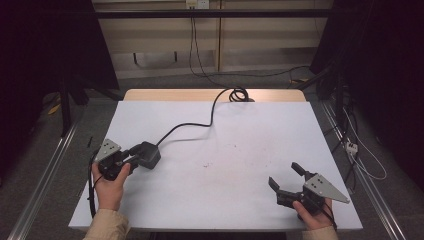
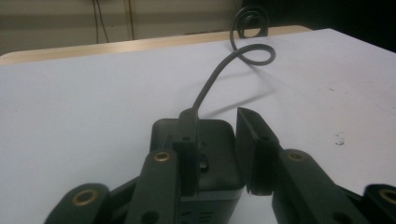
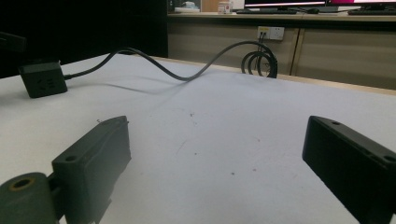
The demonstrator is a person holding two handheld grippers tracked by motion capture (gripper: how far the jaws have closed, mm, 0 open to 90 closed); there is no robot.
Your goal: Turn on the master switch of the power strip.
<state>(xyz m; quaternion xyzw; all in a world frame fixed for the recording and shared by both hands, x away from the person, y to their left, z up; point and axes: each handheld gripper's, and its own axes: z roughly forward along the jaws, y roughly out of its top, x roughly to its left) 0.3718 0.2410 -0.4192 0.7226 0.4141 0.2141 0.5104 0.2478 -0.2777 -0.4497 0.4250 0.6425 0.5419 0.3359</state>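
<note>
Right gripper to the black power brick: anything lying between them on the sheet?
Nothing solid. In the high view the white sheet is bare from the right gripper to the power brick, save faint specks; its cable runs off toward the far edge.

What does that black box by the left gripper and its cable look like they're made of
Black box: likely matte hard plastic, with rounded moulded edges and dull sheen. Cable: probably rubber or PVC jacket, smooth, bending and coiling freely over the table.
</note>
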